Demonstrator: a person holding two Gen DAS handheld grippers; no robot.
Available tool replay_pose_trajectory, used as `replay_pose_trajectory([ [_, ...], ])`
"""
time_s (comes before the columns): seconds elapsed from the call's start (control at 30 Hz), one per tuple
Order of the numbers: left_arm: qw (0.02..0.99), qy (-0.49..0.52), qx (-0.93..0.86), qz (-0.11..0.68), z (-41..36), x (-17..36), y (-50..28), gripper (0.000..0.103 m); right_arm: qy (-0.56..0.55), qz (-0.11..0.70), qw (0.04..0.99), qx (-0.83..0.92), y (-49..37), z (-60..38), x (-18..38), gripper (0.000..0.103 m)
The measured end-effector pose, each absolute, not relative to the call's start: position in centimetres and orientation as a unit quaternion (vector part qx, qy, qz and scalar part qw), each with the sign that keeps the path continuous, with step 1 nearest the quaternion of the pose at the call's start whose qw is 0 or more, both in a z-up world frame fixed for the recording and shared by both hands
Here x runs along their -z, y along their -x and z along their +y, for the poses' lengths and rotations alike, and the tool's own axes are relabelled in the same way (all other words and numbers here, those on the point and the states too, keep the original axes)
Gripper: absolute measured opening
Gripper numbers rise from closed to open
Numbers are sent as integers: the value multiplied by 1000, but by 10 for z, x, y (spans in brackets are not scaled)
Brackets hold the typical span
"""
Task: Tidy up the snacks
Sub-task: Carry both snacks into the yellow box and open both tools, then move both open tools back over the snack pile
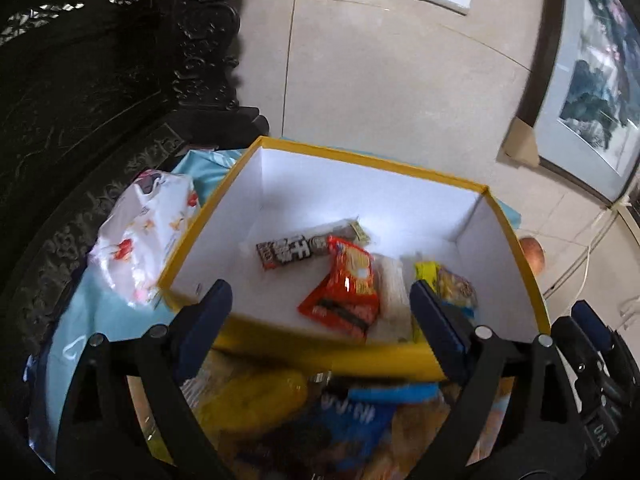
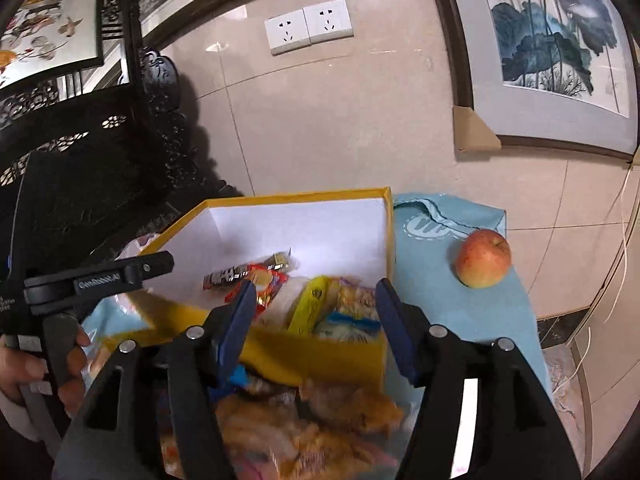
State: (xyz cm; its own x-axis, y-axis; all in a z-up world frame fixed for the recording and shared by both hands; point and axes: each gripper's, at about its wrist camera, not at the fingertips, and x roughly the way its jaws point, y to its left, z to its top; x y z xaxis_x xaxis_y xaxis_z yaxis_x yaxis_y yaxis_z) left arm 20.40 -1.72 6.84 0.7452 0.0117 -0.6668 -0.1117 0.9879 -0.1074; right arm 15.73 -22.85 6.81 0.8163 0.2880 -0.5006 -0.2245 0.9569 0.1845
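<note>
Both tongs, left (image 1: 320, 308) and right (image 2: 316, 300), wide, gripping nothing. Loose packets (image 2: 304, 432) at surface's near edge: light, crinkly, slippery. Best pinched across a flat middle.

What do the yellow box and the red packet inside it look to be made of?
Yellow box: probably rigid paperboard, matte white inside, with crisp folded corners and thin straight walls. Red packet: likely glossy plastic or foil film, given its shine and crinkled surface.

the black arm of the left gripper (image 2: 120, 276) carries a small white brand label reading "genrobot.ai". print on the snack packets (image 1: 304, 250) is too blurred to read.
</note>
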Motion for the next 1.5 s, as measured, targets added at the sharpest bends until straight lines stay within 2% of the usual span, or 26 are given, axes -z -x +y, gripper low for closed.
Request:
replay_pose_trajectory([
  [0.13, 930, 52, -13, 363, -24, -66, -170, 94, -74, 281, 948, -132, -132, -238, -62, 66],
  [0.37, 932, 8, 7, 363, -33, -43, -111, 94, -89, 291, 943, -136, -83, -245, -43, 89],
  [0.63, 922, -68, 46, 377, -61, -1, -76, 94, -100, 303, 937, -144, -53, -249, -27, 94],
  [0.87, 906, -101, 65, 405, -80, 36, -81, 92, -109, 327, 929, -137, -47, -261, -8, 95],
  [0.93, 903, -96, 67, 413, -80, 42, -87, 82, -116, 332, 926, -136, -47, -266, -4, 95],
  [1.1, 900, -91, 73, 419, -80, 48, -101, 45, -119, 345, 921, -135, -49, -267, 5, 95],
  [1.17, 901, -98, 75, 415, -82, 48, -103, 38, -116, 354, 918, -135, -51, -266, 10, 95],
  [1.2, 902, -102, 76, 413, -84, 48, -102, 35, -115, 358, 917, -136, -52, -264, 11, 95],
  [1.5, 904, -35, 131, 406, -60, 28, -63, 30, -61, 396, 905, -143, -56, -250, 22, 96],
])
